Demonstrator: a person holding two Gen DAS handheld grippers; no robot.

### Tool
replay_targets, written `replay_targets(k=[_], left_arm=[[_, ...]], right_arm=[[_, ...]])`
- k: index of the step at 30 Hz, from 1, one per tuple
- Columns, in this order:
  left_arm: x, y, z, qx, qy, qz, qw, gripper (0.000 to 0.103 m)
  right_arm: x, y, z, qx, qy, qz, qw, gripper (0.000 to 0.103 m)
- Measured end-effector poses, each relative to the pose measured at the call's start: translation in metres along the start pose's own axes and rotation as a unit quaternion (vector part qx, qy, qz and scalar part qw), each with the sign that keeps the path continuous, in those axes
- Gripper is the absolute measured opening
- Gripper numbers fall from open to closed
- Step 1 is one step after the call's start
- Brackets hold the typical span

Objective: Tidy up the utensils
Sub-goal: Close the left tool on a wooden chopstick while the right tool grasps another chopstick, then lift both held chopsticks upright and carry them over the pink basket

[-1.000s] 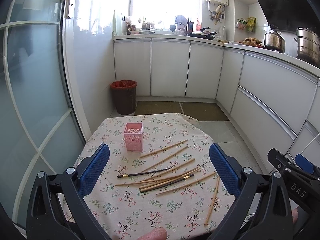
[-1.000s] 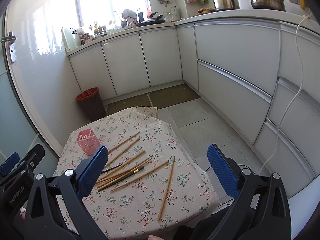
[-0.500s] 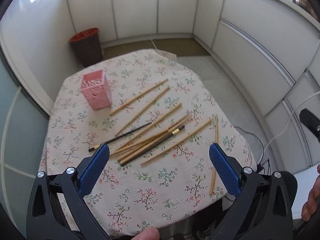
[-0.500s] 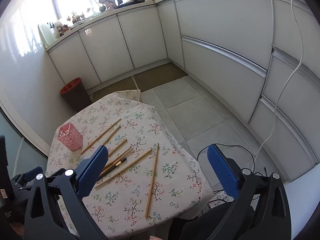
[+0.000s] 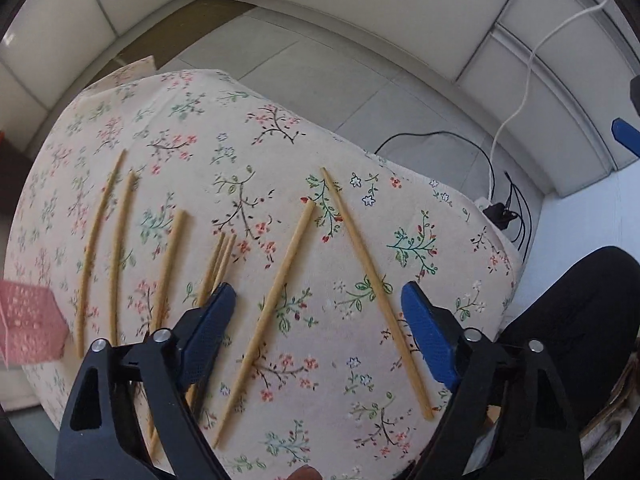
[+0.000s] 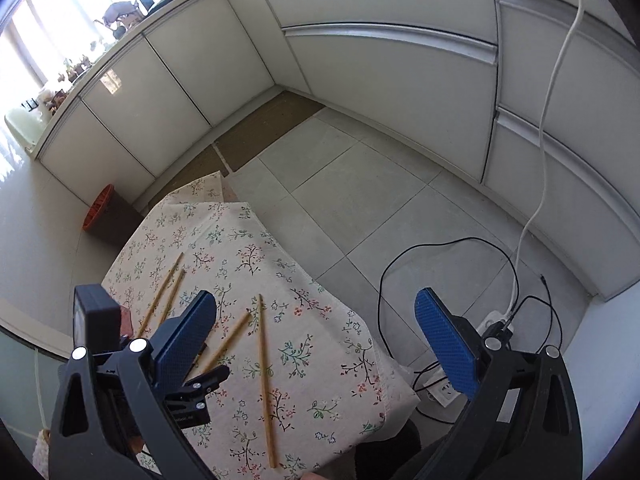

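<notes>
Several wooden chopsticks lie scattered on the floral tablecloth (image 5: 248,120). My left gripper (image 5: 316,294) points steeply down just over them, its jaws closing. One chopstick (image 5: 276,300) lies between its blue pads and a longer chopstick (image 5: 372,280) crosses near the right pad (image 5: 428,340); neither pad presses on anything. The pink holder (image 5: 28,328) is at the left edge. My right gripper (image 6: 315,300) hangs open over the table's right edge, above the long chopstick (image 6: 264,380), with nothing in it. The left gripper's black body (image 6: 96,320) shows at that view's lower left.
White cabinets (image 6: 380,80) ring the tiled floor. A red-rimmed bin (image 6: 100,216) stands beyond the table. A power strip (image 6: 494,320) with black and white cables lies on the floor to the right. A person's dark-clad leg (image 5: 580,320) is beside the table.
Both grippers have tipped downward and sunk toward the table. The left one now hovers close over the chopsticks, rolled to a new angle, its jaws narrower than before.
</notes>
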State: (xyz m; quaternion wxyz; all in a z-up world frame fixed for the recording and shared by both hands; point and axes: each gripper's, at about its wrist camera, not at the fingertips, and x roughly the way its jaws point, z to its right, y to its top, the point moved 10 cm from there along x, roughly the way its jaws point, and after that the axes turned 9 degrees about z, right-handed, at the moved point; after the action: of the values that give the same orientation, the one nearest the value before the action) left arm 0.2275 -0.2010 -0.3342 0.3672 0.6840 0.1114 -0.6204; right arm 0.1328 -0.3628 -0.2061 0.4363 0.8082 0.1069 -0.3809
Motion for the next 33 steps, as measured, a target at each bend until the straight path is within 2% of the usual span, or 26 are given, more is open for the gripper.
replay_targets(k=[2,6,9,13,14,16,17,18,23,26,30,33], left_arm=[[0.014,0.001,-0.005,0.016,0.0,-0.016,0.9997,0.07],[0.034,0.003,-0.008,0.039,-0.028,-0.039,0.9981,0.059],[0.05,0.003,-0.01,0.053,-0.034,-0.061,0.9961,0.049],[0.057,0.004,-0.004,0.068,-0.042,-0.066,0.9946,0.041],[0.057,0.004,-0.006,0.064,-0.04,-0.067,0.9949,0.037],[0.057,0.006,-0.014,0.052,-0.023,-0.071,0.9959,0.014],[0.057,0.007,-0.019,0.05,-0.014,-0.07,0.9962,0.009],[0.056,0.007,-0.022,0.043,-0.018,-0.067,0.9967,0.009],[0.034,-0.002,-0.032,0.012,-0.013,-0.019,0.9997,0.006],[-0.006,-0.005,-0.038,-0.028,-0.017,0.035,0.9988,0.006],[-0.073,-0.022,-0.066,-0.092,-0.006,0.103,0.9904,0.006],[-0.114,-0.041,-0.078,-0.117,0.017,0.141,0.9828,0.006]], right_arm=[[0.009,-0.001,0.004,0.001,-0.004,-0.006,1.0,0.097],[0.027,-0.008,0.01,0.008,-0.01,-0.025,1.0,0.097],[0.04,-0.015,0.01,0.006,-0.014,-0.044,0.999,0.097],[0.052,-0.019,0.009,-0.005,-0.025,-0.054,0.998,0.097],[0.056,-0.02,0.009,-0.006,-0.027,-0.057,0.998,0.097],[0.063,-0.022,0.004,-0.007,-0.026,-0.067,0.997,0.096],[0.067,-0.023,0.001,-0.01,-0.026,-0.072,0.997,0.096],[0.072,-0.024,-0.002,-0.017,-0.029,-0.078,0.996,0.096],[0.102,-0.034,-0.018,-0.042,-0.044,-0.118,0.991,0.085],[0.124,-0.055,-0.038,-0.06,-0.041,-0.164,0.984,0.071],[0.153,-0.092,-0.063,-0.09,-0.054,-0.222,0.969,0.052],[0.166,-0.107,-0.069,-0.12,-0.089,-0.228,0.962,0.047]])
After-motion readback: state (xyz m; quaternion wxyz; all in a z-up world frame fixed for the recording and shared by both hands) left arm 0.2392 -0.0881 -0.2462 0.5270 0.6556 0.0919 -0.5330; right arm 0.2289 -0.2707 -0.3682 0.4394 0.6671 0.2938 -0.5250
